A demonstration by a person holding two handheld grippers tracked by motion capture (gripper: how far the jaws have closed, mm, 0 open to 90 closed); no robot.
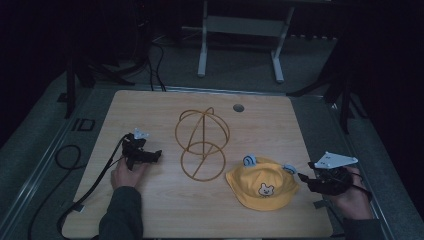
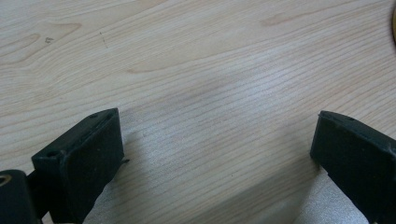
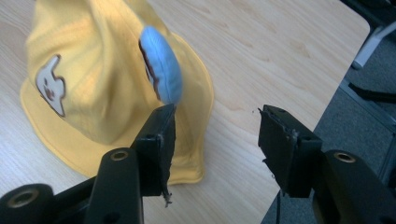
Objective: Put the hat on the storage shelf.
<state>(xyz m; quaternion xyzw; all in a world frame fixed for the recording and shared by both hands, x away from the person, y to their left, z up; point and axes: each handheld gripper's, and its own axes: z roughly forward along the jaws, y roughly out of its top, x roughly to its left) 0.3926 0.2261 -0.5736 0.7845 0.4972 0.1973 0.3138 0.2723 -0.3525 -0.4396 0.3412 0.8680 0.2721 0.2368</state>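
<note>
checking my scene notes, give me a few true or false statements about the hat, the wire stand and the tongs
1. The yellow hat lies flat on the table. True.
2. The hat sits on the wire stand. False: it lies beside it.
3. The left tongs are shut. False: the jaws stand wide apart over bare wood.
4. The right tongs are open near the hat's brim. True.
5. The hat's ears are red. False: blue.
</note>
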